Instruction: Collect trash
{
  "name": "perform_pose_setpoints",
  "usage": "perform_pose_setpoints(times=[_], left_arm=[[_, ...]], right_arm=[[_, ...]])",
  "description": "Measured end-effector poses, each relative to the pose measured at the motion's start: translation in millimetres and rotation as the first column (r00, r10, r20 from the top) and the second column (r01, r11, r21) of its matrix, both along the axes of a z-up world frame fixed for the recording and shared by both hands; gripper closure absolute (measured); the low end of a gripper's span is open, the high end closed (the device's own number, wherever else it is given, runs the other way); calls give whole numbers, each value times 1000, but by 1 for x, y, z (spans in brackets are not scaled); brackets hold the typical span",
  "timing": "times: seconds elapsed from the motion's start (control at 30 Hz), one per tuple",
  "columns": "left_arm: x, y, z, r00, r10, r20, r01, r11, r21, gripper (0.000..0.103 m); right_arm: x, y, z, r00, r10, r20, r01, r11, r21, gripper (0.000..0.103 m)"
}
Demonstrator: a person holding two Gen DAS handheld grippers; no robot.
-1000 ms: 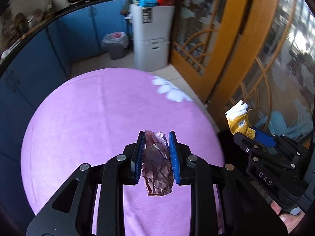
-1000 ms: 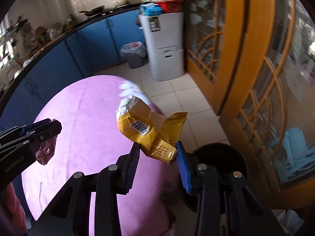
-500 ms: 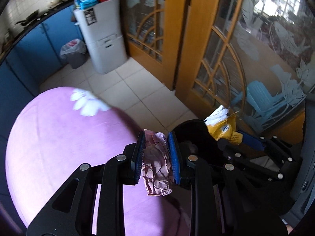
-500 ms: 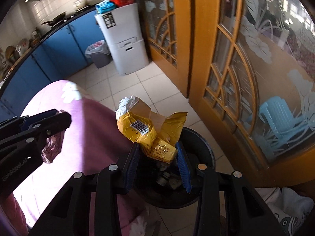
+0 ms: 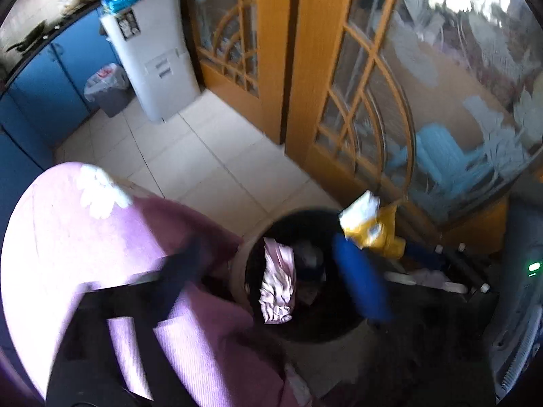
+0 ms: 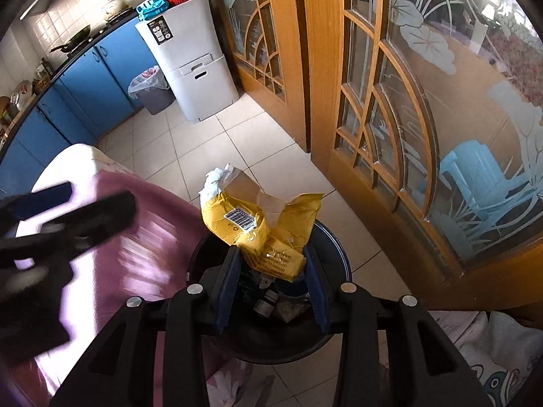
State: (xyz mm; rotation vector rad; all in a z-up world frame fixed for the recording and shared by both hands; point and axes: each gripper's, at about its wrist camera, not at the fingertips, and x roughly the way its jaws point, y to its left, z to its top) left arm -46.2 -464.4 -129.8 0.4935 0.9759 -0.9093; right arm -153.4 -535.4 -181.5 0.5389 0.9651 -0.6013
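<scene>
In the left wrist view my left gripper (image 5: 268, 242) is over the black trash bin (image 5: 237, 264), blurred, its jaws opening wide. The crumpled pink wrapper (image 5: 276, 285) hangs loose between them over the bin's mouth, and neither pad touches it. In the right wrist view my right gripper (image 6: 271, 254) is shut on a torn yellow package (image 6: 258, 224), held just above the bin's rim (image 6: 336, 247). Bottles and scraps lie inside the bin. The yellow package (image 5: 370, 230) also shows at the bin's far right edge in the left wrist view.
A round table with a purple cloth (image 6: 135, 257) stands directly left of the bin. Orange glazed doors (image 6: 322, 68) rise behind it. Farther back on the tiled floor are a white cabinet (image 6: 193, 68), a grey lined bin (image 6: 149, 91) and blue cupboards (image 6: 85, 95).
Both grippers swung right, from over the table to over the black bin. The left jaws spread apart and let go of the pink wrapper. The right gripper kept its hold on the yellow package.
</scene>
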Motion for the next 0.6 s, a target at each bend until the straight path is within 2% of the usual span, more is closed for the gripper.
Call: perform_pose_setpoints(times=[0.13,0.4,0.43,0.47,0.5,0.6], left_arm=[[6,3,6,998,34,43,-34,999,4,10],[28,25,2,988,143,50,-144,989,19,10],[30,27,1,986,155,56,-157,987,21,10],[31,30,1,985,164,56,-166,986,26,10],[32,32,0,985,166,53,-168,985,31,10],[33,36,-2,983,178,53,-180,983,41,10]], right_arm=[[2,-2,-5,1000,10,-1,-10,1000,10,66],[11,0,-12,1000,20,-18,-20,1000,17,64],[13,1,-13,1000,22,-20,-21,1000,16,59],[14,1,-13,1000,23,-21,-23,1000,14,30],[13,2,-11,1000,22,-9,-22,1000,7,21],[13,3,-6,1000,9,-16,-9,1000,-20,19]])
